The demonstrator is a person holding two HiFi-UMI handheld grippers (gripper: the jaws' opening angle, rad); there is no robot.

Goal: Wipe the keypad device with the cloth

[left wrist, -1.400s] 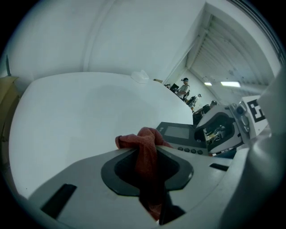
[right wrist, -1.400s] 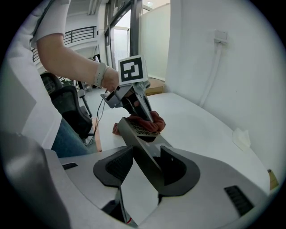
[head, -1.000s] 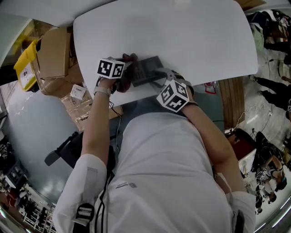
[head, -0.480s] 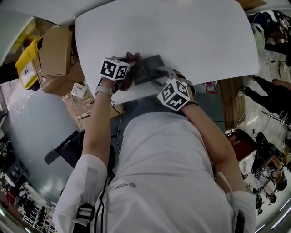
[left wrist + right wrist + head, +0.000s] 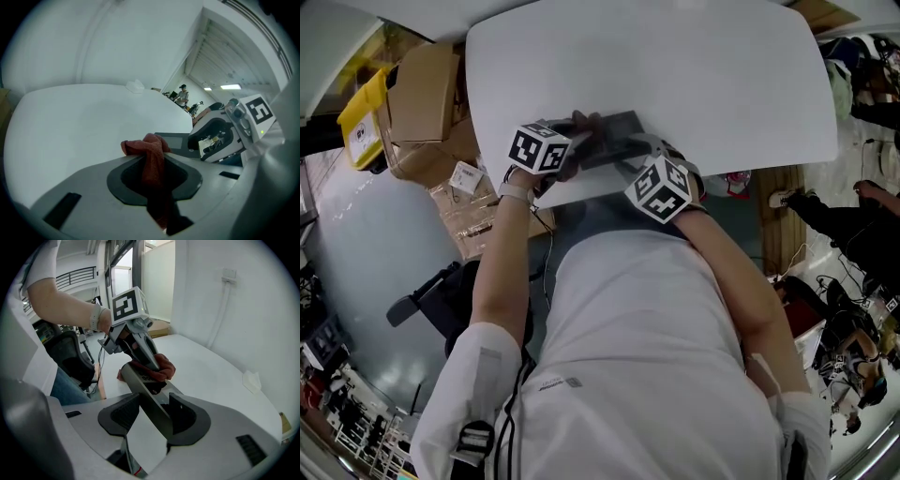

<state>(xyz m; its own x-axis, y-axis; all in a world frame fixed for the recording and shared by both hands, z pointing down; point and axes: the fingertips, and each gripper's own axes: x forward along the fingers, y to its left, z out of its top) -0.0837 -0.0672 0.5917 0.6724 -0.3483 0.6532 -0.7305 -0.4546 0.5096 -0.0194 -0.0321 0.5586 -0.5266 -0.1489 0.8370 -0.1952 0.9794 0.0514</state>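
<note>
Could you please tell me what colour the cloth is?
The cloth is dark red, clearest in the left gripper view.

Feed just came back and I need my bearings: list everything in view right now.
table: one, white, in front of the person
device: one, dark grey, near table edge, in right gripper
cloth: one, red, in left gripper, on the device's end
scrap: one, white, far side of table
boxes: several, brown, left of table
bin: one, yellow, beside boxes
chair: one, black, floor at left
left gripper: grey, fingers shut on cloth
right gripper: grey, fingers shut on device
</note>
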